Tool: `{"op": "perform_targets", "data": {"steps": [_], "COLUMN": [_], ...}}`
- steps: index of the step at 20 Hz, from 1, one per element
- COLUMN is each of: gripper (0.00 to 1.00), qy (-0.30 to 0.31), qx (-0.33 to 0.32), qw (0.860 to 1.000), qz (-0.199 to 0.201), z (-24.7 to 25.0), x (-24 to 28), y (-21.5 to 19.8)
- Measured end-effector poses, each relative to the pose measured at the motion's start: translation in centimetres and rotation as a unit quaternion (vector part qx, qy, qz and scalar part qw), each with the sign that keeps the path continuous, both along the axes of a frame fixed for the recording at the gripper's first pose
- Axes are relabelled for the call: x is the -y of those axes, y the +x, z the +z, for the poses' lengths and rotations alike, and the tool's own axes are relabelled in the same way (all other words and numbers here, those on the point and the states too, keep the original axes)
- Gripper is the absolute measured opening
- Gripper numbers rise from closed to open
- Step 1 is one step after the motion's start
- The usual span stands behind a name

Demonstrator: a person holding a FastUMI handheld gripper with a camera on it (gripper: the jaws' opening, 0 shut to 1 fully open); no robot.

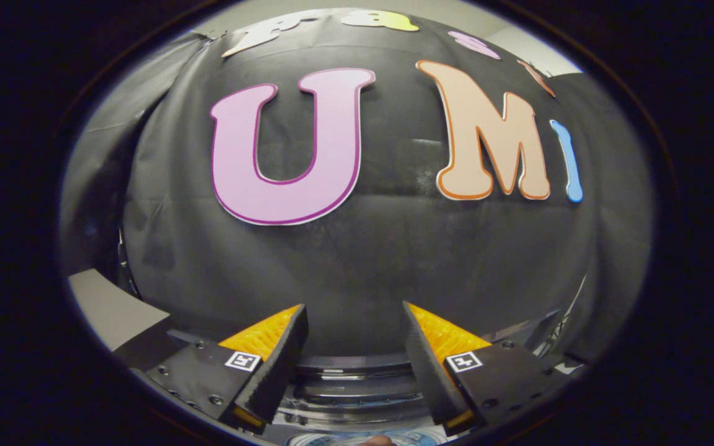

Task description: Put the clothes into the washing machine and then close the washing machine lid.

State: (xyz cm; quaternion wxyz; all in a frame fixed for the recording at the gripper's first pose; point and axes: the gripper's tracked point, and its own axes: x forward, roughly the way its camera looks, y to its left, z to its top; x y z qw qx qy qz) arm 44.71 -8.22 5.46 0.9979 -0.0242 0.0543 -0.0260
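Observation:
My gripper [354,322] is open, its two fingers [282,347] spread wide with nothing between them. It points at the booth's black cloth wall. Low between the fingers I see the dark rim of the washing machine [357,387], with curved dark and shiny bands below it. A small patch of something bluish and pale [363,438] lies at the very bottom under the fingers; I cannot tell what it is. I cannot tell whether the lid is up or down.
The black cloth wall [363,266] hangs close ahead, beyond the fingers. A pale flat surface [109,306] lies to the left of the left finger. Thin metal stand legs [564,325] show to the right of the right finger.

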Motion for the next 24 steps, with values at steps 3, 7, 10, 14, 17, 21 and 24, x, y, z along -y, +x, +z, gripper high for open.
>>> {"op": "perform_targets", "data": {"steps": [3,7,10,14,17,21,24], "gripper": [0.93,0.93,0.93,0.93,0.92,0.92,0.92], "qy": [0.0,-0.002,-0.001,0.0,-0.001,-0.002,-0.003], "qx": [0.004,0.003,0.002,0.014,0.018,0.017,0.018], "qw": [1.0,1.0,1.0,1.0,1.0,1.0,1.0], "qz": [-0.007,-0.011,-0.011,-0.011,-0.009,-0.009,-0.012], "z": [0.01,-0.01,-0.06,0.3,0.28,0.24,0.25], "x": [0.06,0.09,0.0,-0.01,-0.07,-0.08,-0.06], "y": [-0.01,-0.17,0.05,-0.21,-0.18,-0.29,-0.21]}}
